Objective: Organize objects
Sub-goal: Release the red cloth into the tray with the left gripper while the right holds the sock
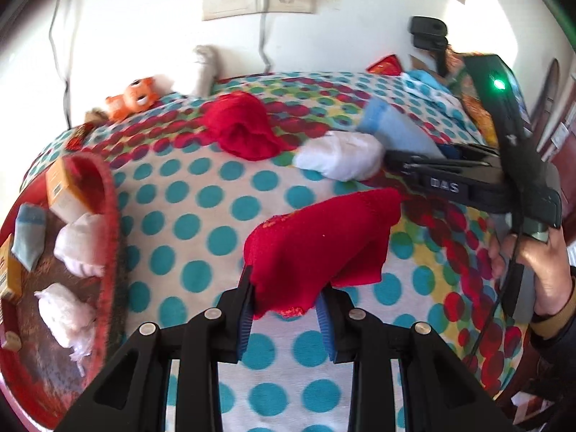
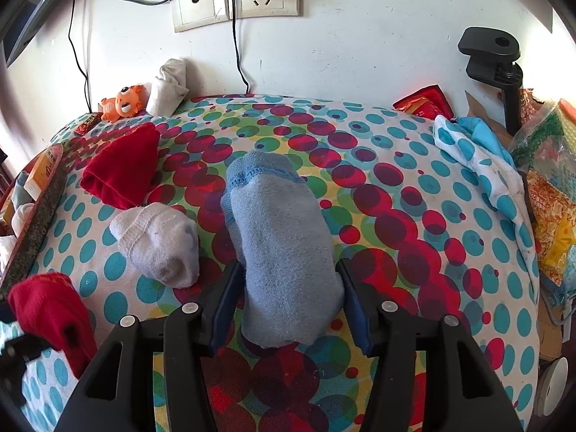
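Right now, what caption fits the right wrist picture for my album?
The right tool holds a blue sock above the dotted blanket, beside a white sock.

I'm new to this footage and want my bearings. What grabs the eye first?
A red sock pinched in the left tool, and a blue sock between the right tool fingers. Both are over a loud polka-dot blanket, with a red basket of rolled socks at left.
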`<state>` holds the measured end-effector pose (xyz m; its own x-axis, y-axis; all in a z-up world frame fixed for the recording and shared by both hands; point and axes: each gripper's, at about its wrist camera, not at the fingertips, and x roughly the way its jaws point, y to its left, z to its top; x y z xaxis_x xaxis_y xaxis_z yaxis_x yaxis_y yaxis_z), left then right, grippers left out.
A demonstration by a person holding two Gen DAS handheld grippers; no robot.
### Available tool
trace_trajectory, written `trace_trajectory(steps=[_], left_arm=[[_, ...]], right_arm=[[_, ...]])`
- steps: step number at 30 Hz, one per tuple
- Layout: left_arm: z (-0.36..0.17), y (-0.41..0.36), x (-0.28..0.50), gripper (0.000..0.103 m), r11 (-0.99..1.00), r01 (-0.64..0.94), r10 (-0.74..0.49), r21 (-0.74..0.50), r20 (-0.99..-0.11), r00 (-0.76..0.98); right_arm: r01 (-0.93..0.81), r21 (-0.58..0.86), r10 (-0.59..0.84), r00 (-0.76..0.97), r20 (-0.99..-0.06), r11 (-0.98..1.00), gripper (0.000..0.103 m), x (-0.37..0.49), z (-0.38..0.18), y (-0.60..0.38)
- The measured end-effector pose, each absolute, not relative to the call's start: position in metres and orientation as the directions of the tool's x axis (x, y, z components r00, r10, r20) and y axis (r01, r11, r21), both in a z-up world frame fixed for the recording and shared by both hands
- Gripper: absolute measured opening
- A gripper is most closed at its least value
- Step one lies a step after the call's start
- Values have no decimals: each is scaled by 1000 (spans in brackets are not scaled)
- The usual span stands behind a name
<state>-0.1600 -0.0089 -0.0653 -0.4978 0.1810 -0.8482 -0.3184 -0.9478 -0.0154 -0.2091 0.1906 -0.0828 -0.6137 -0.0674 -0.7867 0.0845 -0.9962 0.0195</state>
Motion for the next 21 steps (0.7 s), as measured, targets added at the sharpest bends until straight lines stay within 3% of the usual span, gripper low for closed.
trace_trajectory(steps=[21], left_arm=[[-28,-85,-166,31,-993,-113,46,24,-819,-572]], right_arm=[[87,0,-53,-612,-789,-996,53,-210,-82,189]])
